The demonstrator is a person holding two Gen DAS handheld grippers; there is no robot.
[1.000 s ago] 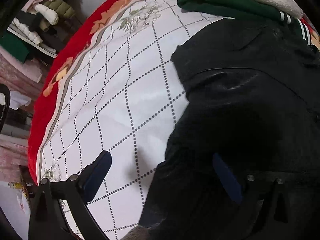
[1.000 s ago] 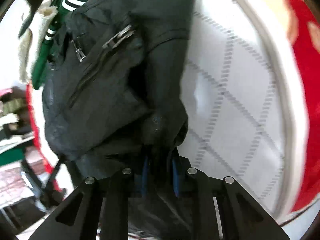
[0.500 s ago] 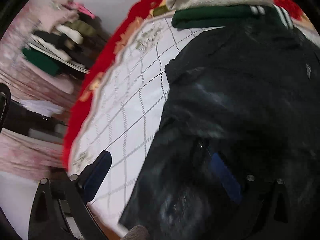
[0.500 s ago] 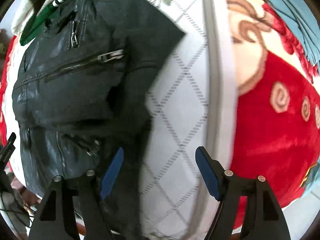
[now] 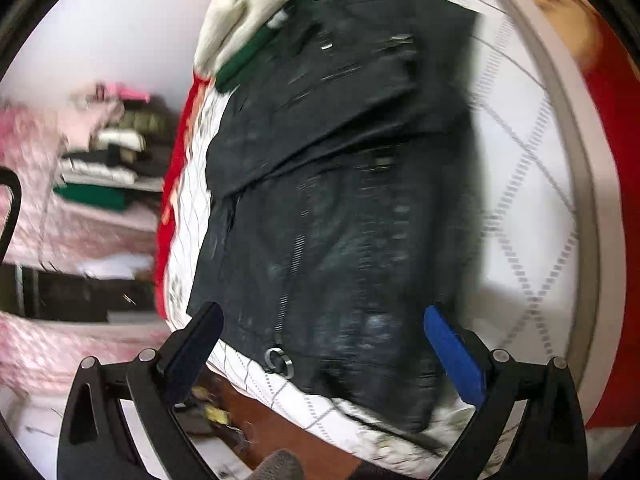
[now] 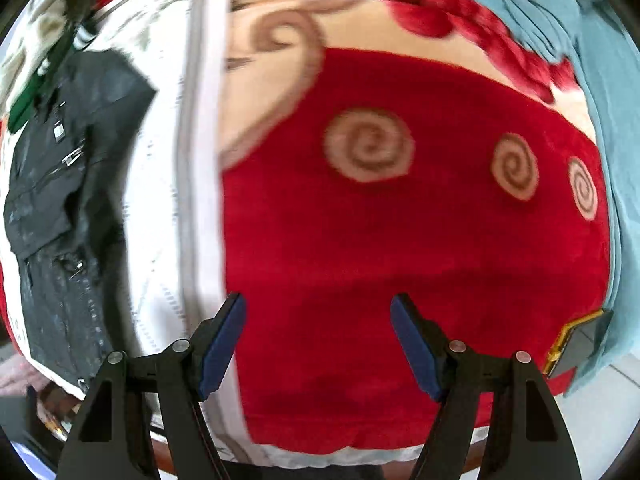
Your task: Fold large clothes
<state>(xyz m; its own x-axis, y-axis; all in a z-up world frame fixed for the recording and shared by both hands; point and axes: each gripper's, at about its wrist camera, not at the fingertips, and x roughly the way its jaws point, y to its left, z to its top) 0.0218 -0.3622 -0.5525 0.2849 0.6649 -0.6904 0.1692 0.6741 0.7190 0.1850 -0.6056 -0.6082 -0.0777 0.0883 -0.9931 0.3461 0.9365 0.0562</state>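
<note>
On the white quilted cover (image 5: pixel 528 168) of the bed, a black leather jacket (image 5: pixel 340 200) is seen lying flat, with its upper part folded down over the body. A metal ring (image 5: pixel 279 361) of a zipper is visible at the near hem, close to the bed edge. Behind the jacket, a green garment (image 5: pixel 244 60) and a cream fleece one (image 5: pixel 240 8) are stacked, touching its far end. The left gripper (image 5: pixel 320 356) is held above the near hem with its jaws spread wide; nothing is gripped between them, and the jacket is framed by the two blue pads (image 5: pixel 454 360). To the left, shelves with folded clothes (image 5: pixel 108 152) are shown, much blurred.

In the right wrist view, the right gripper (image 6: pixel 318 346) is also opened wide and is empty. It is pointed at the red blanket (image 6: pixel 380 248) with beige spiral patterns, beside the white cover (image 6: pixel 168 208). The jacket (image 6: pixel 52 200) is placed at the far left of this view, well apart from the fingers. A blue cloth (image 6: pixel 592 40) is seen at the upper right, over the blanket edge.
</note>
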